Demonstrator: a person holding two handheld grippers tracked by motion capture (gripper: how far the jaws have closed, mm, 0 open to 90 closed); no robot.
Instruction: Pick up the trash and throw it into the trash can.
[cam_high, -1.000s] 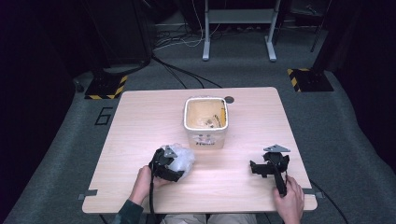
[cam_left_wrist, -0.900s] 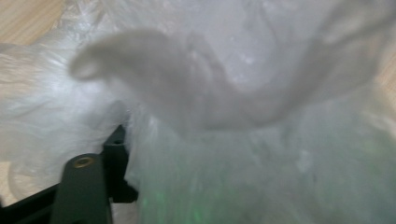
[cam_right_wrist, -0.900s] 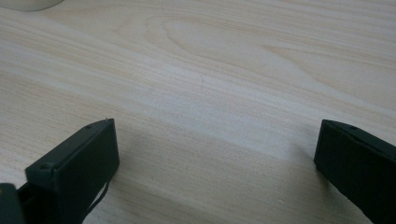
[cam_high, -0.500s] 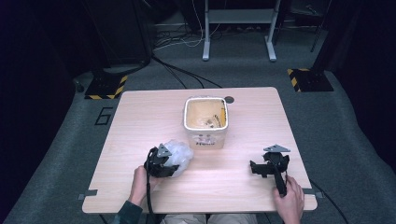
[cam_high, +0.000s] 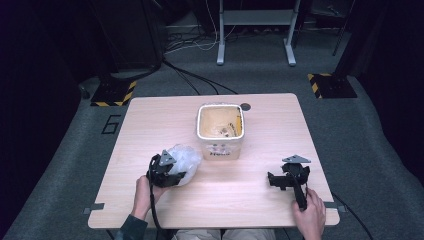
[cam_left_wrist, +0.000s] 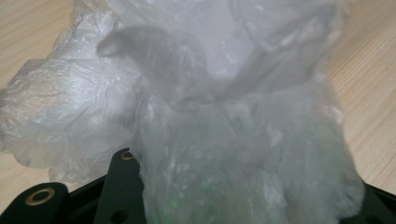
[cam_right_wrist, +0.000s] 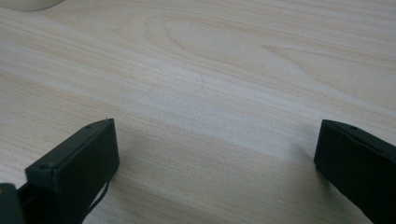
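Two grippers work at the wooden table (cam_high: 250, 197), and the square cream tub (cam_high: 220, 131) near its middle serves as landmark. The left gripper (cam_high: 168, 172) sits just in front of the tub and off to its left, with its jaws clamped on a crumpled clear plastic bag (cam_high: 182, 157); in the left gripper view the bag (cam_left_wrist: 224, 135) bulges up from between the black jaws and spreads over the wood beyond. The bag's far edge lies near the tub's front left corner, not touching it as far as one can tell. The right gripper (cam_high: 283, 181) rests in front of the tub and well off to its right, jaws spread wide with nothing but bare tabletop (cam_right_wrist: 224, 79) between them.
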